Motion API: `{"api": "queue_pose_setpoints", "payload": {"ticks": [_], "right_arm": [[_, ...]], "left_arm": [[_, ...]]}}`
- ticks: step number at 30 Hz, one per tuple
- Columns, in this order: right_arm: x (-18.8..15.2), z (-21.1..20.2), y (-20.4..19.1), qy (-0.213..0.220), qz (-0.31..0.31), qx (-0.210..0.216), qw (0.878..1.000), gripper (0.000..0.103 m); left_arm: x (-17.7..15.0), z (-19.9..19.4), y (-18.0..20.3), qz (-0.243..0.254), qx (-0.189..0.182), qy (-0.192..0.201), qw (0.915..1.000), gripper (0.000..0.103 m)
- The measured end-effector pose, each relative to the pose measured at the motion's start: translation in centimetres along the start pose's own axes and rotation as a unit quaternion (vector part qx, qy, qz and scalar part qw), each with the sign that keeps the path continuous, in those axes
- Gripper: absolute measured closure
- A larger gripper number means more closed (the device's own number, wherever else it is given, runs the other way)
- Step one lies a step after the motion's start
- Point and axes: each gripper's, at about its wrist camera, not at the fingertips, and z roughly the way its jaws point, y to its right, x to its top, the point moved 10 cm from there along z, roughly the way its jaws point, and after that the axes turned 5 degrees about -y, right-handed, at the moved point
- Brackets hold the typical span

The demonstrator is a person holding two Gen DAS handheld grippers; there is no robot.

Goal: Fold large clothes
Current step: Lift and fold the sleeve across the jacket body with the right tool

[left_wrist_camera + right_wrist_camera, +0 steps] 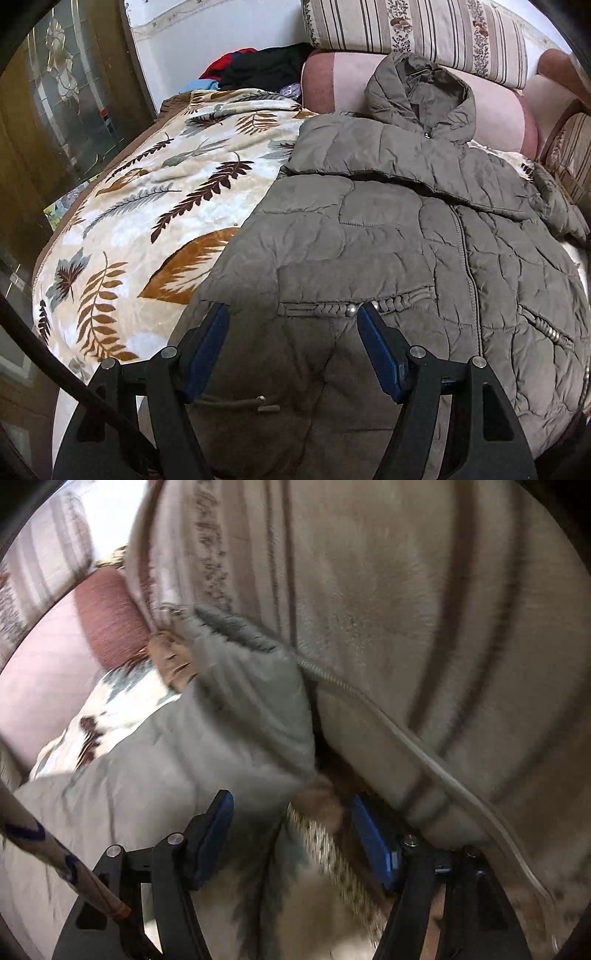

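Note:
A grey-green quilted hooded jacket (388, 236) lies front up on a leaf-patterned blanket (155, 206), hood toward the pink cushion. Its left sleeve is folded across the chest. My left gripper (291, 314) is open and empty, hovering over the jacket's lower front by the braided pocket trim (332, 308). In the blurred right wrist view my right gripper (291, 805) is open beside the jacket's sleeve end (255, 709), close to a striped beige cushion (406, 627). Its right finger (369, 834) is pressed near the cushion's edge.
A pink bolster (498, 114) and striped floral cushions (424, 33) line the back. A pile of red, black and blue clothes (255, 68) lies at the far left corner. A wooden door with patterned glass (62, 92) stands at left.

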Motion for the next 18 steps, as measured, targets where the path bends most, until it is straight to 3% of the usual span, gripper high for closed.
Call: {"api": "queue_pose_setpoints", "payload": {"ticks": [3, 4, 5, 8, 13, 18], "right_arm": [[0.7, 1.1, -0.5, 0.000, 0.006, -0.002, 1.000, 0.032], [0.8, 1.1, -0.7, -0.001, 0.004, -0.001, 1.000, 0.040], [0.8, 1.2, -1.0, -0.006, -0.001, 0.006, 1.000, 0.062], [1.4, 0.0, -1.3, 0.001, -0.008, 0.010, 1.000, 0.085], [2.9, -4.7, -1.0, 0.023, 0.000, 0.031, 0.999, 0.090], [4.4, -8.9, 0.5, 0.023, 0.077, 0.087, 0.993, 0.091]], "left_arm": [[0.1, 0.4, 0.6, 0.005, 0.001, -0.006, 1.0000, 0.032], [0.0, 0.5, 0.8, 0.007, 0.000, -0.007, 1.0000, 0.032], [0.0, 0.5, 1.0, 0.009, -0.002, -0.008, 0.9999, 0.032], [-0.2, 0.4, 1.3, 0.016, -0.008, -0.005, 0.9998, 0.032], [-0.6, 0.1, 0.6, 0.009, -0.022, -0.001, 0.9997, 0.032], [-0.7, -0.7, -1.1, -0.014, -0.037, 0.011, 0.9991, 0.032]]}}
